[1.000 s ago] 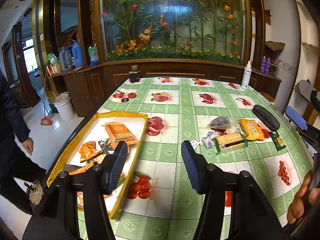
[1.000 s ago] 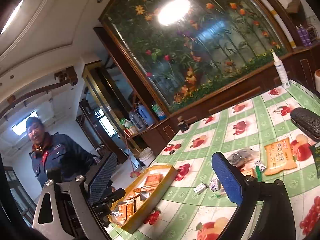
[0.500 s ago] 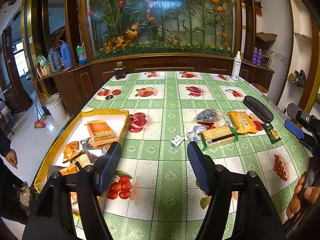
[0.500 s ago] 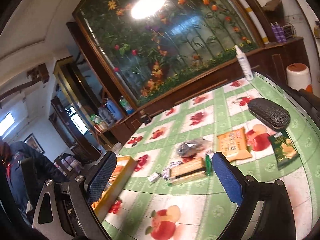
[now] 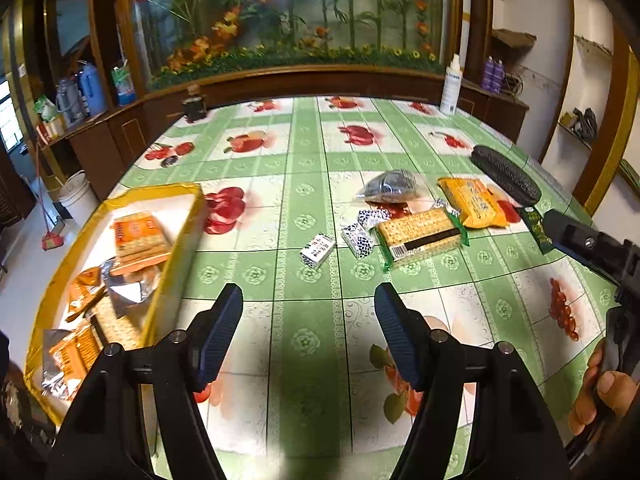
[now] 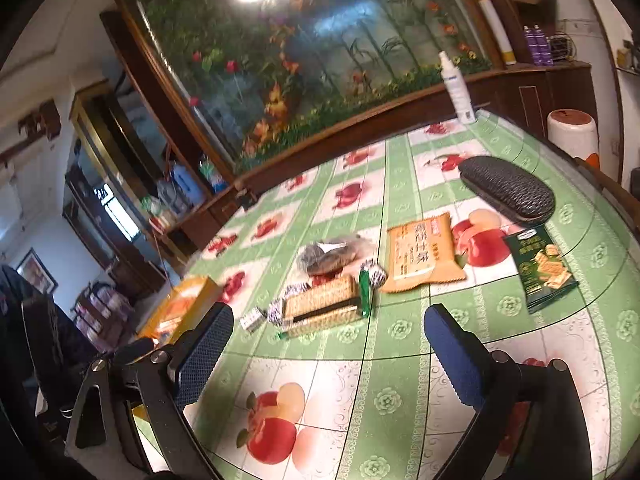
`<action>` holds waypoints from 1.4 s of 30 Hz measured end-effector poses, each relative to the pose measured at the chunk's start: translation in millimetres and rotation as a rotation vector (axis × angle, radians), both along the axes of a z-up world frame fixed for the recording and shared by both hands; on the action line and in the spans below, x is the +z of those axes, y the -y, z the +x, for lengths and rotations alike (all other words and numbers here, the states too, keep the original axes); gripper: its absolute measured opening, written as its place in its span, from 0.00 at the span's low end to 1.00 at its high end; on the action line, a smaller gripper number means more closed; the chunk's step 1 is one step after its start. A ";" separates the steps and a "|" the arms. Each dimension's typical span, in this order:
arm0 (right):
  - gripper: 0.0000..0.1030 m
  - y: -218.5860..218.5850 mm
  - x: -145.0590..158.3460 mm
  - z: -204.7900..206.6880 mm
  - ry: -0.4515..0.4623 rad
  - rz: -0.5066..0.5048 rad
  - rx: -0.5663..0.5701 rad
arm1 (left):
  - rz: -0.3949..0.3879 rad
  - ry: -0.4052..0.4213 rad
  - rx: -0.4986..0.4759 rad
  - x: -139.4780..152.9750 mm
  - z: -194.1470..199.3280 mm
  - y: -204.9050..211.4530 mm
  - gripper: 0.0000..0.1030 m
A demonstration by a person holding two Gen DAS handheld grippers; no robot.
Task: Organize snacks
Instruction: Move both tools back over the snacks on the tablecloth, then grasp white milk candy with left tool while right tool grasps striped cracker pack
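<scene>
A yellow-rimmed tray [image 5: 182, 236] at the table's left holds several orange and silver snack packs [image 5: 138, 236]. Loose snacks lie mid-table: a cracker pack [image 5: 420, 236], an orange bag [image 5: 472, 202], a clear dark-filled bag [image 5: 390, 190], small wrapped boxes [image 5: 318, 250] and a green packet [image 6: 540, 268]. My left gripper [image 5: 308, 332] is open and empty, above the table short of the small boxes. My right gripper [image 6: 328, 344] is open and empty, short of the cracker pack [image 6: 324, 306]; its body shows in the left wrist view [image 5: 592, 248].
A black glasses case [image 5: 504, 174] lies at the table's right edge. A white spray bottle [image 5: 451, 84] and a dark jar [image 5: 194, 106] stand at the far edge. A wooden cabinet with a flower display runs behind the table.
Both grippers have tipped down and moved toward the loose snacks, which now look nearer. The right view has swung from the room and the person down to the table. Jaws stay open.
</scene>
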State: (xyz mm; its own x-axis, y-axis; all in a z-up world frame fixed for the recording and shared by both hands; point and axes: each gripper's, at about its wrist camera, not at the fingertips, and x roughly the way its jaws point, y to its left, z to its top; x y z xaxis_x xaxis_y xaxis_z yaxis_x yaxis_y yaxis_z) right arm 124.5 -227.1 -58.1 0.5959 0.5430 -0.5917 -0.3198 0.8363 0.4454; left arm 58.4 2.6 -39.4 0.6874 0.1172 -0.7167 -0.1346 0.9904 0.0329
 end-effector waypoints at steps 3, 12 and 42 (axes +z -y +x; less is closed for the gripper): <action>0.95 -26.8 -14.7 17.4 -0.063 -0.074 0.044 | -0.014 -0.052 -0.011 -14.1 21.5 -3.9 0.66; 0.94 -96.1 -44.2 55.8 -0.087 -0.302 0.134 | -0.062 -0.164 -0.042 -46.3 70.8 -23.2 0.66; 0.95 -132.8 -67.5 82.3 -0.159 -0.385 0.217 | -0.047 -0.158 -0.139 -61.7 103.9 -38.8 0.16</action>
